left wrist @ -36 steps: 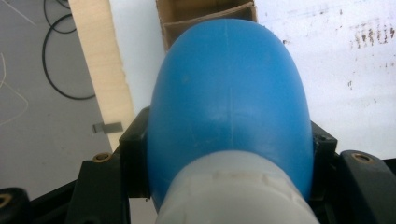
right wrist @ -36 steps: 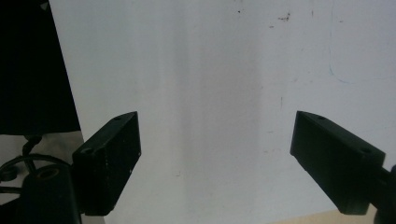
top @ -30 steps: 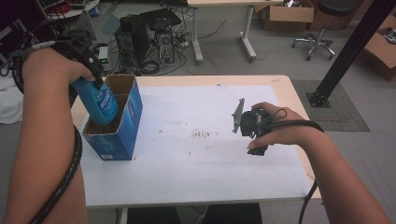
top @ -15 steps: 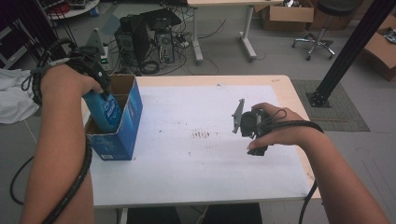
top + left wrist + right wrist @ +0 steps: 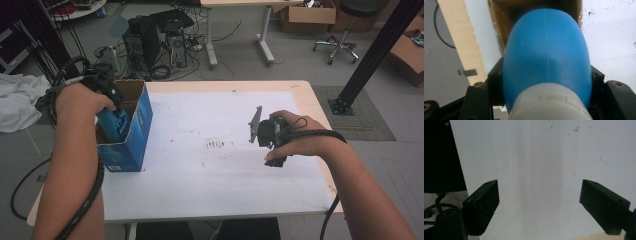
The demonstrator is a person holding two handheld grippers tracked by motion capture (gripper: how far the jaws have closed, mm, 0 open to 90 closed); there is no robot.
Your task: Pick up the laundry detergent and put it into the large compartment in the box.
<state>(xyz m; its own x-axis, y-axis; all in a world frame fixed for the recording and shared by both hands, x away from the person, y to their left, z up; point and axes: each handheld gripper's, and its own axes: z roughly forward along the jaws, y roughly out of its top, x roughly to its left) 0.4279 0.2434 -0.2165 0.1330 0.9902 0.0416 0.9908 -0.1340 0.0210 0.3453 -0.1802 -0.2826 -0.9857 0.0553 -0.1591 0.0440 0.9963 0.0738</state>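
Note:
A blue bottle point(image 5: 114, 126) with a white cap is clamped between the jaws of my left gripper point(image 5: 111, 111), bottom end down inside the open blue cardboard box point(image 5: 136, 131) at the table's left edge. In the left gripper view the bottle point(image 5: 546, 55) bulges between both black jaws, above the box's brown inside point(image 5: 506, 10). My right gripper point(image 5: 267, 139) hovers over the white sheet point(image 5: 215, 170) at right of centre. Its jaws stand wide apart in the right gripper view point(image 5: 540, 197), with nothing between them.
Computer towers and cables point(image 5: 155, 40) sit on the floor behind the table. A white cloth point(image 5: 17, 102) lies left of the table. A black post point(image 5: 370, 55), an office chair point(image 5: 345, 30) and cardboard boxes point(image 5: 305, 15) are at the back right.
My left hand has sunk with the blue bottle, taking it from above the box's rim down into the box. The right hand has stayed put.

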